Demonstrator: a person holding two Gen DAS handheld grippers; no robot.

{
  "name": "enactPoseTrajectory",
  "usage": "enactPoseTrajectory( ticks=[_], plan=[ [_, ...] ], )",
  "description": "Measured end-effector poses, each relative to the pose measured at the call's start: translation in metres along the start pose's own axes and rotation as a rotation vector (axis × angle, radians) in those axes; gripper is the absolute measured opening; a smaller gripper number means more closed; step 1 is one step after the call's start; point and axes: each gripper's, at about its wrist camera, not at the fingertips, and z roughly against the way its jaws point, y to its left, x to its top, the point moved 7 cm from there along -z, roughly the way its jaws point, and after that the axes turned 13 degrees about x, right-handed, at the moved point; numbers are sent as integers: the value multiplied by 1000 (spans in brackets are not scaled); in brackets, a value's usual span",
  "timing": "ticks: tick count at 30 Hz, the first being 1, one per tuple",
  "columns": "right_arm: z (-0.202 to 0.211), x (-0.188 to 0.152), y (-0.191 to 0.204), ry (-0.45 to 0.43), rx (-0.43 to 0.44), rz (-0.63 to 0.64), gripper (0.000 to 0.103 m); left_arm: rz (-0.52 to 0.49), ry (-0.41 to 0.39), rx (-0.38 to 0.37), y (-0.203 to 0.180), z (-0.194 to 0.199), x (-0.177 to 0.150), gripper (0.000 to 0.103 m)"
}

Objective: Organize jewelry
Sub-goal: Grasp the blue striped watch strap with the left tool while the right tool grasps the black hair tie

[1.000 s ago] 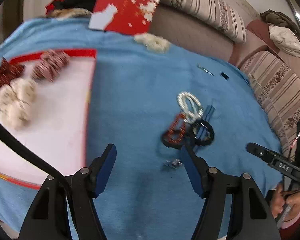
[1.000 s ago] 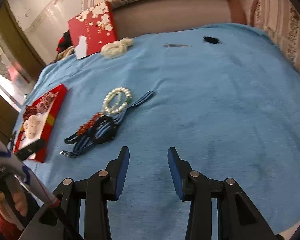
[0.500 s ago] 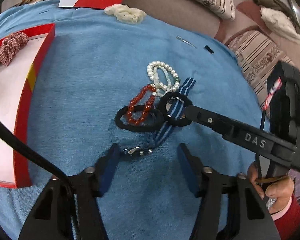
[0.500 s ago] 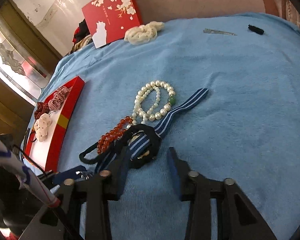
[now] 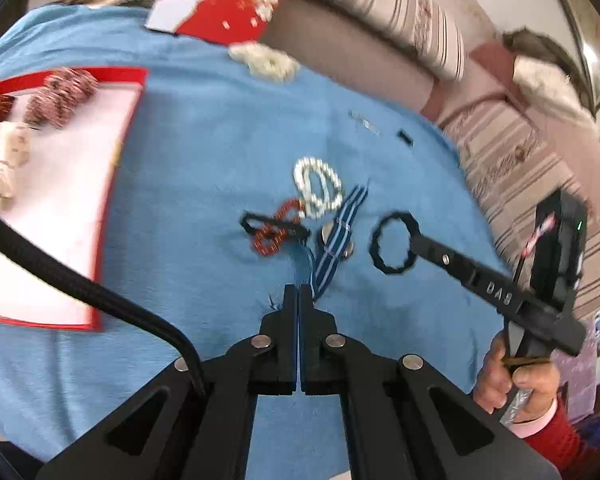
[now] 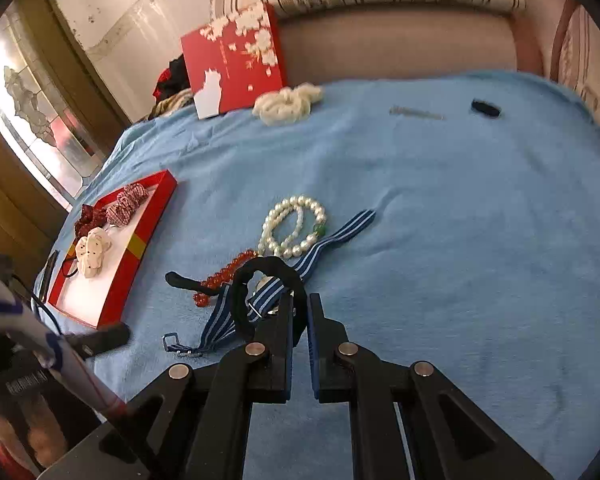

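Jewelry lies clustered near the middle of a blue cloth (image 6: 440, 200) spread over a couch: a pearl bracelet (image 6: 294, 226) with one green bead, a string of red beads (image 6: 224, 274) at its seven o'clock, a thin black band (image 5: 274, 228) crossing the red beads, and a blue striped strap (image 6: 260, 300) running diagonally from the pearls toward the cameras. The left gripper (image 5: 298, 294) has its tongs pressed together, and the near end of the striped strap sits right at their tips; the blurred left wrist view does not settle whether the strap is pinched. The right gripper (image 6: 300, 304) has its tongs drawn nearly together on a black scalloped ring (image 6: 268, 292), which hangs off the tip and, in the left wrist view, floats clear of the cluster at about three o'clock from the strap. A hand (image 5: 516, 384) in a red sleeve grips the right tool's handle. At nine o'clock from the jewelry rests a red tray (image 6: 156, 216) with a white floor, holding fabric scrunchies (image 6: 128, 204) at its far end. At twelve o'clock, by the couch back, a red box lid (image 6: 236, 68) with white blossoms stands tilted, a cream scrunchie (image 6: 286, 102) just beside it. A silver hair clip (image 6: 416, 113) and a small black clip (image 6: 486, 108) lie apart at one o'clock.
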Motion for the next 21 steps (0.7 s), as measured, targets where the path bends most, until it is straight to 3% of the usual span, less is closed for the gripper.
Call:
enactPoseTrajectory(
  ticks=[5,7,9,11,18,20,21],
  plan=[
    [12,-3,4,-11,-12,12,7,-4,-10,24,11,7,5,2],
    [14,-7,4,-12,-15,5,7,-43,-1,41,5,2,3,13],
    [15,-12,1,-10,-17,-6,7,-96,-6,59,-5,-6,0,44],
    [17,-16,-2,-6,-19,-18,7,-148,-16,70,-18,-15,-1,53],
    [19,-22,-17,-1,-29,-50,8,-398,23,141,-67,-65,-12,54],
    [19,-23,-21,1,-30,-57,8,-426,44,153,-73,-75,-16,54],
    [18,-24,-23,1,-31,-60,8,-435,59,170,-74,-81,-18,40]
  ],
)
